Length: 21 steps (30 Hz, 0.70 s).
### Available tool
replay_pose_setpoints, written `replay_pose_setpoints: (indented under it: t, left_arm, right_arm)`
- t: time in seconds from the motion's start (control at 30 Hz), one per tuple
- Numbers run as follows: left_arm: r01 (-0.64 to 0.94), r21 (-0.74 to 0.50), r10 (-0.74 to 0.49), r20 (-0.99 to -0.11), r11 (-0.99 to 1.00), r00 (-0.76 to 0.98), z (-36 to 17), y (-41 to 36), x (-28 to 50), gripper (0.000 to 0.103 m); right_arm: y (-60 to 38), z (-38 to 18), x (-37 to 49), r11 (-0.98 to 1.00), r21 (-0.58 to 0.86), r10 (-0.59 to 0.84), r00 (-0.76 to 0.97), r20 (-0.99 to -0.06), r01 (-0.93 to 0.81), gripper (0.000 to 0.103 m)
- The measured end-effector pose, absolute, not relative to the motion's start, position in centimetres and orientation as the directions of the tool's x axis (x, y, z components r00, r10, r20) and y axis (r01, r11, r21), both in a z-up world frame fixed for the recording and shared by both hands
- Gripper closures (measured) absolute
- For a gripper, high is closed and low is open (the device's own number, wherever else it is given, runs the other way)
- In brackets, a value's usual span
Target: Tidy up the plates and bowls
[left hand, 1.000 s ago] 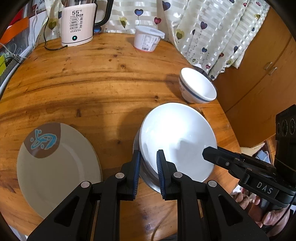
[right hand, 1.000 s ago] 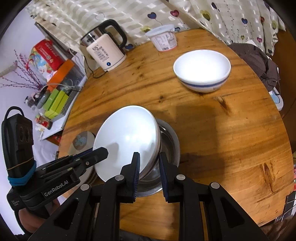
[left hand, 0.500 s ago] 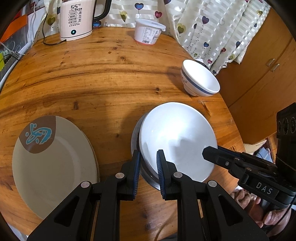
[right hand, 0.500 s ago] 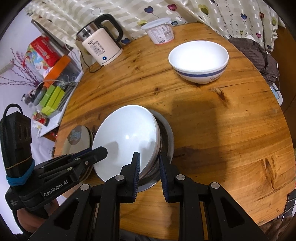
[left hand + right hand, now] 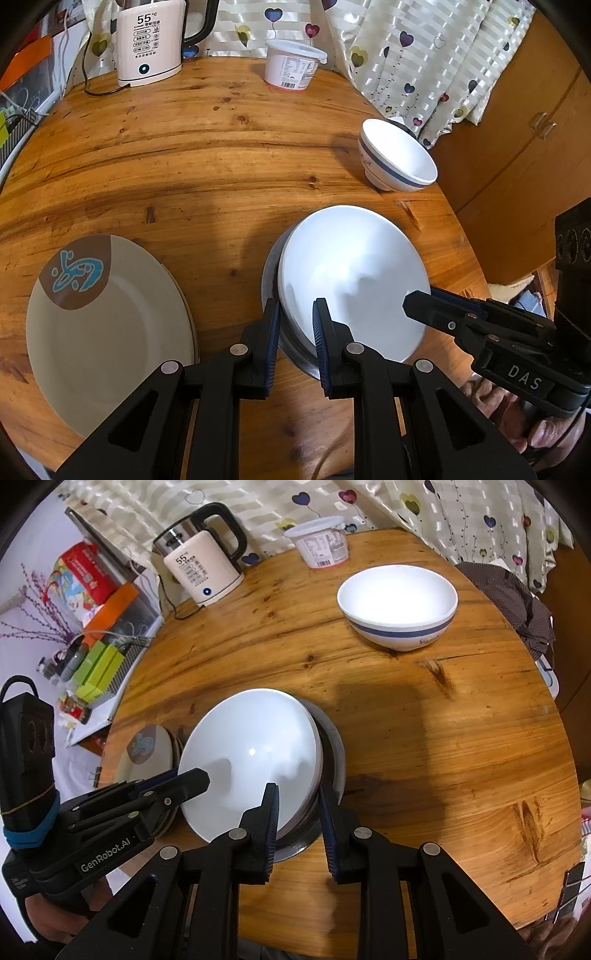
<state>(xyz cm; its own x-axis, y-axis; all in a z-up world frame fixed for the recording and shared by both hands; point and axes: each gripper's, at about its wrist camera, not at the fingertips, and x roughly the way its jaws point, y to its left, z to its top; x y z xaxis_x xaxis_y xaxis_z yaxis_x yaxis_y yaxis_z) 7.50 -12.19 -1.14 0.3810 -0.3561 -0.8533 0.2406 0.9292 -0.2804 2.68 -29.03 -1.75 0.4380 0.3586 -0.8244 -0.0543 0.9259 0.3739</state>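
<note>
A white plate (image 5: 354, 273) rests on a steel bowl (image 5: 271, 266) near the table's front; they also show in the right wrist view as the plate (image 5: 255, 753) and the steel bowl (image 5: 334, 753). My left gripper (image 5: 294, 314) is shut on the plate stack's left rim. My right gripper (image 5: 297, 801) is shut on its right rim. A white bowl with a blue band (image 5: 397, 162) (image 5: 399, 605) stands apart at the far right. A beige plate with a brown and blue mark (image 5: 107, 325) (image 5: 147, 753) lies to the left.
A kettle (image 5: 147, 40) (image 5: 201, 568) and a white tub (image 5: 291, 64) (image 5: 321, 542) stand at the back of the round wooden table (image 5: 207, 147). Curtains hang behind. A wooden cabinet (image 5: 517, 129) is to the right. Boxes (image 5: 96, 664) sit left of the table.
Both grippers have stayed shut on the plate stack. The view has shifted slightly, with the stack a little lower and the far bowl nearer.
</note>
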Motion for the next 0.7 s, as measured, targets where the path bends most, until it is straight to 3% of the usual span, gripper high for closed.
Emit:
replay_pose_setpoints:
  t: [0.5, 0.7]
  left_arm:
    - [0.228, -0.284, -0.356, -0.841, 0.931, 0.407, -0.7, -11.4, 7.0, 0.084]
    - [0.223, -0.285, -0.357, -0.828, 0.932, 0.432, -0.2, -10.9, 6.7, 0.084]
  right_arm:
    - [-29.4, -0.9, 2.3, 0.932, 0.359, 0.341, 0.467, -0.816, -0.053, 0.08]
    - [-29.8, -0.3, 2.1, 0.928, 0.366, 0.348, 0.489, -0.799, -0.062, 0.073]
